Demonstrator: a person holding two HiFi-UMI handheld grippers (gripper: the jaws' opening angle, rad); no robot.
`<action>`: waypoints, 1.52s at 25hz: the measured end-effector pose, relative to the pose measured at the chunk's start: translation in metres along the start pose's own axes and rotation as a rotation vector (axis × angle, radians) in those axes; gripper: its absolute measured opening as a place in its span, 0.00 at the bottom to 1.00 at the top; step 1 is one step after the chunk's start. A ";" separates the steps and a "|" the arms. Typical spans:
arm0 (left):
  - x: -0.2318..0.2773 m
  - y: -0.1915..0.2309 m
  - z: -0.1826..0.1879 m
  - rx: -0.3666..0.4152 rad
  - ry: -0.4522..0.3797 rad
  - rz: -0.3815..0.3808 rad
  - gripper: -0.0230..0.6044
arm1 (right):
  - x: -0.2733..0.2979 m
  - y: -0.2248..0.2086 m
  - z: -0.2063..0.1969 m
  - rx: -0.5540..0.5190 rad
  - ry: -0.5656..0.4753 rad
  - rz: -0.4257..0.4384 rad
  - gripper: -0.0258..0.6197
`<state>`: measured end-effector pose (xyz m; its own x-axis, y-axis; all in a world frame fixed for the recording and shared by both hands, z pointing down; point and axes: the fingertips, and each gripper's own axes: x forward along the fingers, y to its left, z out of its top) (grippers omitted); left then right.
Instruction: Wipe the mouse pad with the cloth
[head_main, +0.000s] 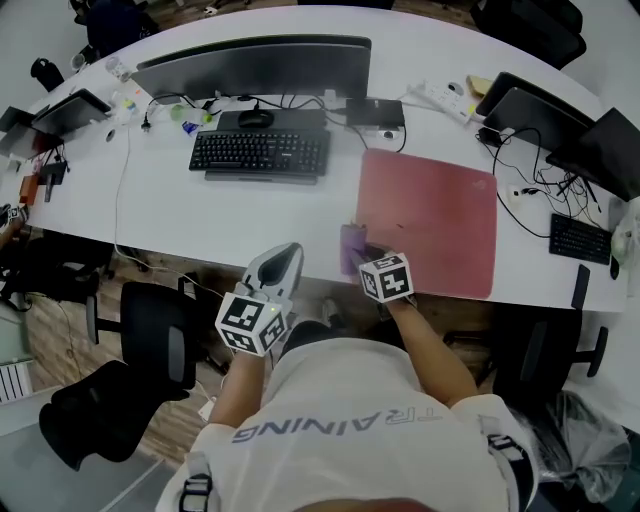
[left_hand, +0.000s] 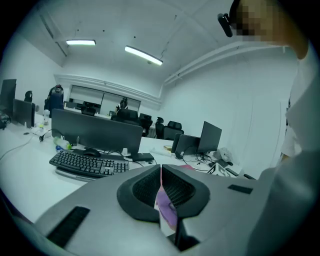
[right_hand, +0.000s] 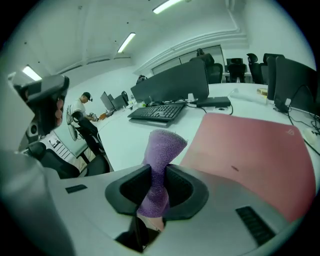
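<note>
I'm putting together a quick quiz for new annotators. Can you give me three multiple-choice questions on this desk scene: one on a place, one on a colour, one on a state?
1. In the head view, where does the mouse pad lie relative to the keyboard?
A. To its left
B. To its right
C. Underneath it

2. What colour is the cloth?
A. Yellow
B. Purple
C. Green

3. What state is the right gripper in?
A. Open and empty
B. Shut on the cloth
C. Shut on a cable

Answers:
1 B: the red pad lies to the right of the black keyboard.
2 B: the right gripper view shows fuzzy purple fabric.
3 B: its jaws pinch the cloth, which sticks up above them.
</note>
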<state>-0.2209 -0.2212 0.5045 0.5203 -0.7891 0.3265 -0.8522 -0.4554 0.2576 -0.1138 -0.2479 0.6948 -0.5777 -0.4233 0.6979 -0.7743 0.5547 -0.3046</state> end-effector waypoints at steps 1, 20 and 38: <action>-0.001 0.001 -0.002 -0.001 0.006 -0.003 0.09 | 0.008 0.001 -0.009 0.003 0.021 -0.007 0.19; 0.039 -0.049 0.007 0.029 0.028 -0.102 0.09 | -0.012 -0.056 -0.066 0.015 0.133 -0.105 0.19; 0.142 -0.181 0.013 0.027 0.041 -0.170 0.09 | -0.109 -0.184 -0.115 0.081 0.158 -0.142 0.19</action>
<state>0.0070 -0.2559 0.4926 0.6585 -0.6826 0.3168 -0.7525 -0.5922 0.2882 0.1211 -0.2213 0.7488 -0.4187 -0.3725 0.8282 -0.8670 0.4352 -0.2426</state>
